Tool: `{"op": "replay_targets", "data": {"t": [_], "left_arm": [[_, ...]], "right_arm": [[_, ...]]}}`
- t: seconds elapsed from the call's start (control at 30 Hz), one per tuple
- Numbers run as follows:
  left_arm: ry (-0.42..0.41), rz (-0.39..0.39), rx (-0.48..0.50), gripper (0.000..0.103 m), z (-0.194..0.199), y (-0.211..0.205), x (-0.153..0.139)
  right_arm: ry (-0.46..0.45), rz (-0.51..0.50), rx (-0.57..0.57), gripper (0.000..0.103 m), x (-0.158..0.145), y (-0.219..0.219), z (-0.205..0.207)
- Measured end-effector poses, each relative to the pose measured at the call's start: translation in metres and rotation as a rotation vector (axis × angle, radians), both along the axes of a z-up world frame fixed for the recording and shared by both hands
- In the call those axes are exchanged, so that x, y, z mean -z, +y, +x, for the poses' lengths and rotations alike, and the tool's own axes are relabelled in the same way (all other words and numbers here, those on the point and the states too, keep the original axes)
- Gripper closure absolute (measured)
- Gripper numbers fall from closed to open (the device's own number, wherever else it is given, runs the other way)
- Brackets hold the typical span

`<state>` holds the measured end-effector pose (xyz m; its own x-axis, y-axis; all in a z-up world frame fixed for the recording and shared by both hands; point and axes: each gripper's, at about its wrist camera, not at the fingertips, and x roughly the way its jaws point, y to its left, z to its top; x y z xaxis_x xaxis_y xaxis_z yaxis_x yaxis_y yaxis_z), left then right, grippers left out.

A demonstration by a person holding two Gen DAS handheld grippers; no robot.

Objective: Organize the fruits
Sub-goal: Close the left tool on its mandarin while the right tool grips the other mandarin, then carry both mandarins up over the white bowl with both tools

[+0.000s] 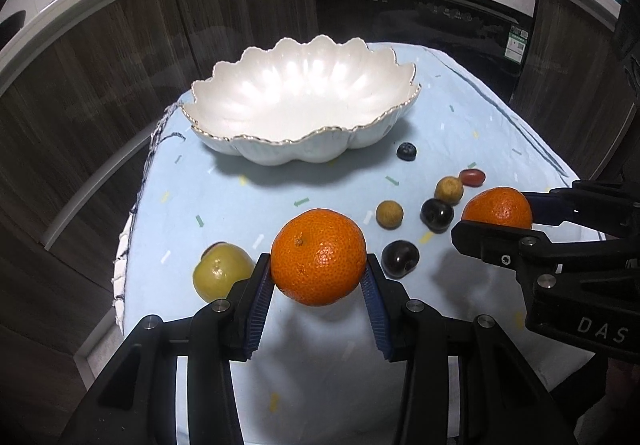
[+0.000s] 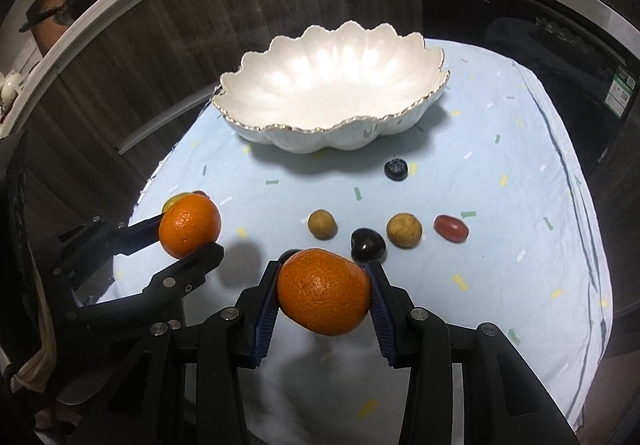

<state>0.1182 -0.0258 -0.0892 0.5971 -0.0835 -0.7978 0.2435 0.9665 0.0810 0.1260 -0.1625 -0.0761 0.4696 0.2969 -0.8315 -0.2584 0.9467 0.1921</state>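
My left gripper (image 1: 319, 277) is shut on an orange mandarin (image 1: 319, 256) and holds it above the light blue cloth; it also shows in the right wrist view (image 2: 188, 235). My right gripper (image 2: 323, 299) is shut on a second mandarin (image 2: 323, 291), also seen in the left wrist view (image 1: 498, 208). A white scalloped bowl (image 1: 304, 149) stands empty at the far side, apart from both grippers. On the cloth lie a green apple (image 1: 218, 273), two dark cherries (image 1: 398, 259), two tan longans (image 1: 389, 214), a red grape tomato (image 1: 472, 177) and a blueberry (image 1: 407, 151).
The small table under the blue cloth (image 1: 224, 197) drops off at its left and right edges. Dark wood cabinets (image 1: 100, 93) and a black appliance front (image 1: 420, 13) stand behind it.
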Motion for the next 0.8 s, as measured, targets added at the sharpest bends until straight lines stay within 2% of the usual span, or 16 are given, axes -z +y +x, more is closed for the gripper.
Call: {"op": "replay_targets", "data": {"t": [0.8], "left_arm": [[-0.066, -0.031, -0.001, 0.059, 0.011, -0.006, -0.035]], "right_arm": [[-0.103, -0.02, 0.024, 0.06, -0.04, -0.012, 0.008]]}}
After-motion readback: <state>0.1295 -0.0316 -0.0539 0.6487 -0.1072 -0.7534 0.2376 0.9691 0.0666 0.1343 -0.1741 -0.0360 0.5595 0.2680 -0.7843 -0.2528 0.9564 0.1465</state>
